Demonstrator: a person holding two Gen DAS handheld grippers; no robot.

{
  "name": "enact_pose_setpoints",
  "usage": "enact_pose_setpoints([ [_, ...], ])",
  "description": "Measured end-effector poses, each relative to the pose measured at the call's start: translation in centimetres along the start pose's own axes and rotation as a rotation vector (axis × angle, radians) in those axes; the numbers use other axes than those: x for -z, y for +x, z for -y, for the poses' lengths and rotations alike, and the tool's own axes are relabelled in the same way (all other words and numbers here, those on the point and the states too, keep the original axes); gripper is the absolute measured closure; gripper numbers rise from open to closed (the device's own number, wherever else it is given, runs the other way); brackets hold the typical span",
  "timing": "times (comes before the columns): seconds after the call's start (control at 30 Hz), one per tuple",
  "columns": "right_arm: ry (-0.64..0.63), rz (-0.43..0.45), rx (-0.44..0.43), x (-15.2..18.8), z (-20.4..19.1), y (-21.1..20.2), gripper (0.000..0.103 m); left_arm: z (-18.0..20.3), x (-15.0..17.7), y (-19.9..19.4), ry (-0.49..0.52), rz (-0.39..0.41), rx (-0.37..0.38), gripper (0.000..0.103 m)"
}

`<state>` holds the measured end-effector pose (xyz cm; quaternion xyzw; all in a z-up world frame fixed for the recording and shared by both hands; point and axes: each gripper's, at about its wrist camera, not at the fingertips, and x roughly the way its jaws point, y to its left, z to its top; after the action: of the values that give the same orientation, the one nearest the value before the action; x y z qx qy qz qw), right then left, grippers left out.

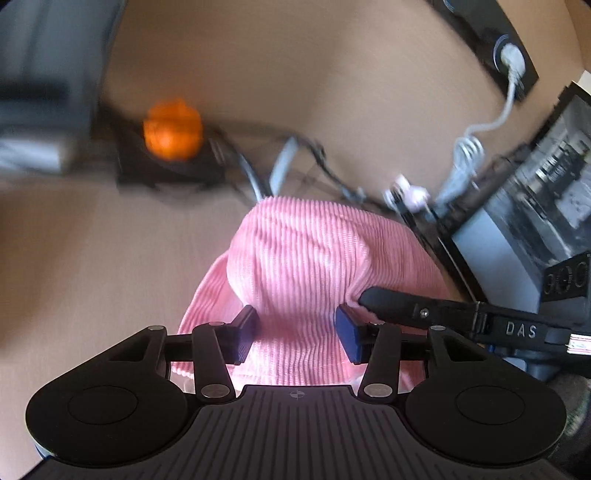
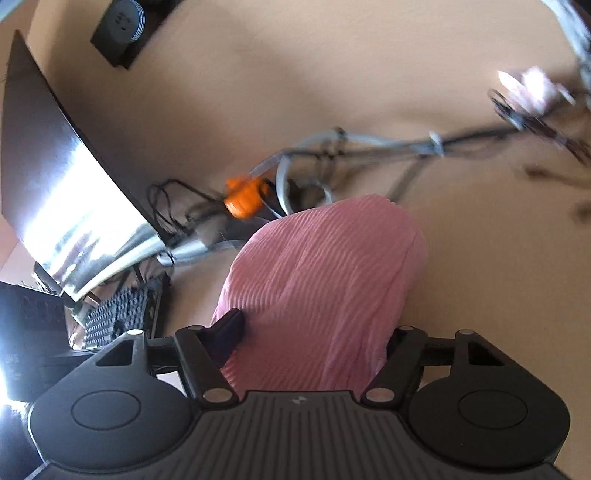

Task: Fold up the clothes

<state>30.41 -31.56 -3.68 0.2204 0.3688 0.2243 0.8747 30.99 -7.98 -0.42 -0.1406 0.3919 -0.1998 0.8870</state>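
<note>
Warm, bright light throughout; motion blur smears the orange round object (image 1: 173,129) and tangled grey cables (image 2: 354,147). Fisheye bending curves the edges, and white glare floods the glossy black monitor (image 2: 74,206).

The white letters "DAS" stand on the black arm of the right gripper (image 1: 373,295), reaching in from the right in the left wrist view. Marks on the dark round disc (image 2: 123,20) in the right wrist view are too blurred to read.
</note>
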Motion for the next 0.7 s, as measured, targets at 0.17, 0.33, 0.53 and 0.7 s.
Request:
enact_pose_setpoints([
  [0.17, -0.060, 0.053, 0.097, -1.7, -0.5, 1.7, 0.025, -0.9, -1.2, 0.4, 0.039, -0.022, -0.140, 0.045],
  [0.33, -0.146, 0.104, 0.157, -0.2, -0.7, -1.8, 0.008, 0.5, 2.0, -1.3, 0.141, -0.065, -0.156, 0.020],
  [0.53, -0.274, 0.021, 0.423, 2.6, 0.0, -0.4, 0.008, 2.1, 4.1, -0.5, 0.246, -0.115, -0.240, 0.019],
  [0.7, -0.274, 0.043, 0.420, 1.6, 0.4, -1.9, 0.002, 2.4, 2.4, -3.6, 0.235, -0.002, -0.185, 0.009],
])
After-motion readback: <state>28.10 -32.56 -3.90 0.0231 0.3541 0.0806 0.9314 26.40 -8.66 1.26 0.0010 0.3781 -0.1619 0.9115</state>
